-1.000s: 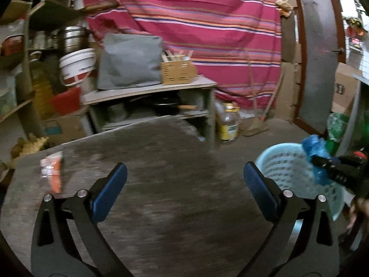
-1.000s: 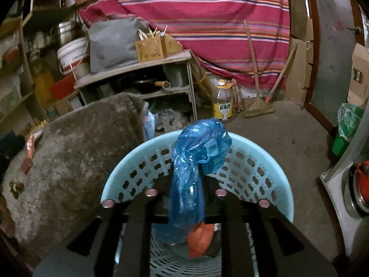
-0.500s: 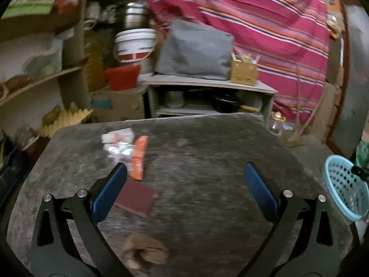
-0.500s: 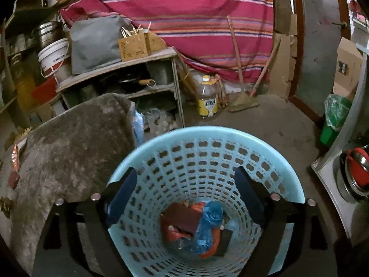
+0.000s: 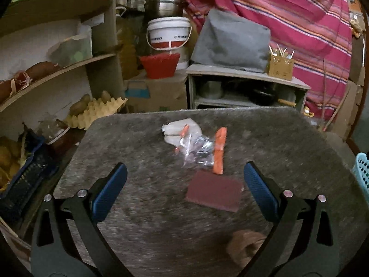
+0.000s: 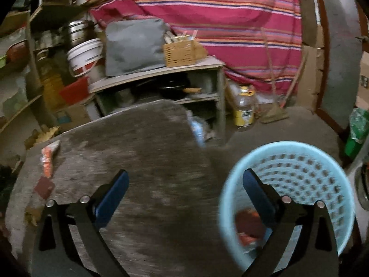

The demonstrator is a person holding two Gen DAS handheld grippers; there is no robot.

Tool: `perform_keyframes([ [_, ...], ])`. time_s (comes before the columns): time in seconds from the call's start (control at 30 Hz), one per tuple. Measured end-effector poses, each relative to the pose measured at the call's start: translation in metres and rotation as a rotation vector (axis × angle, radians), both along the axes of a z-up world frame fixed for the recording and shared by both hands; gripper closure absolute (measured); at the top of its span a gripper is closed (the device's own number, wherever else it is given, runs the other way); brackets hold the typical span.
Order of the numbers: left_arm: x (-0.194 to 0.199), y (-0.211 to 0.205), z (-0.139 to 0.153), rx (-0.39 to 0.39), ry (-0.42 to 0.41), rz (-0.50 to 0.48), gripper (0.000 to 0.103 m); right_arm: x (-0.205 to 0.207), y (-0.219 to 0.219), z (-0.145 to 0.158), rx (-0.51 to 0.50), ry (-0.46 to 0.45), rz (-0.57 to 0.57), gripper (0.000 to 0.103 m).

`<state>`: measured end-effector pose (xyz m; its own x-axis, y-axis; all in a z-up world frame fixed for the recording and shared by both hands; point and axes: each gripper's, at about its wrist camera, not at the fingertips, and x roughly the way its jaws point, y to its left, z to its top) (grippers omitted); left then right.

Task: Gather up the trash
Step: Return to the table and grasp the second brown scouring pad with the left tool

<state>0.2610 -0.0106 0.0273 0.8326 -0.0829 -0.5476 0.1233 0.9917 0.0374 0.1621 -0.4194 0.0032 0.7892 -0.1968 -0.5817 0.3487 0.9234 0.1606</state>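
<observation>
Left gripper (image 5: pixel 184 185), fingers spread and empty, faces a flat maroon pad (image 5: pixel 214 194), orange wrapper (image 5: pixel 219 152) and crinkled clear plastic (image 5: pixel 196 150) on the rough counter (image 5: pixel 143 138); right gripper (image 6: pixel 184 185), fingers opening and empty, straddles the perforated blue basket's (image 6: pixel 299 147) rim.

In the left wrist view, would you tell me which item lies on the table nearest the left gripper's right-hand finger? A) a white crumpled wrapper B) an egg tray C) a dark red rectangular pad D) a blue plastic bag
C: the dark red rectangular pad lies flat on the table just beside the right-hand finger of the open left gripper, nearer than the orange wrapper behind it.
</observation>
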Motion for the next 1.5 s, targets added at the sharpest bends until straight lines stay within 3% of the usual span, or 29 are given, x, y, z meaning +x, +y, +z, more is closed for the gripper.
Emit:
perform_keyframes([
  [0.17, 0.006, 0.002, -0.016, 0.019, 0.026, -0.033, 0.005, 0.026, 0.042, -0.007, -0.031, 0.036, 0.044, 0.006],
  [0.37, 0.025, -0.012, -0.042, 0.038, 0.116, -0.105, 0.005, 0.044, 0.073, -0.009, -0.107, 0.082, 0.054, 0.006],
  [0.63, 0.047, -0.023, -0.069, 0.019, 0.218, -0.176, 0.005, 0.047, 0.082, -0.016, -0.097, 0.105, 0.077, 0.004],
  [0.77, 0.057, -0.035, -0.081, 0.05, 0.267, -0.205, 0.005, 0.048, 0.086, -0.024, -0.125, 0.133, 0.08, 0.004],
  [0.9, 0.061, -0.045, -0.082, 0.075, 0.263, -0.225, 0.005, 0.049, 0.08, -0.028, -0.075, 0.146, 0.077, 0.004],
  [1.0, 0.065, -0.054, -0.085, 0.109, 0.273, -0.235, 0.005, 0.054, 0.079, -0.034, -0.072, 0.208, 0.074, 0.004],
  [1.13, 0.069, -0.057, -0.091, 0.119, 0.313, -0.253, 0.005, 0.052, 0.08, -0.032, -0.072, 0.198, 0.064, 0.004],
  [1.23, 0.073, -0.054, -0.093, 0.094, 0.334, -0.253, 0.007, 0.052, 0.083, -0.032, -0.07, 0.19, 0.065, 0.004],
  [1.3, 0.074, -0.05, -0.093, 0.064, 0.34, -0.261, 0.016, 0.053, 0.086, -0.032, -0.074, 0.19, 0.069, 0.004],
  [1.5, 0.065, -0.048, -0.087, 0.07, 0.292, -0.266, 0.018, 0.052, 0.101, -0.028, -0.125, 0.181, 0.092, 0.004],
])
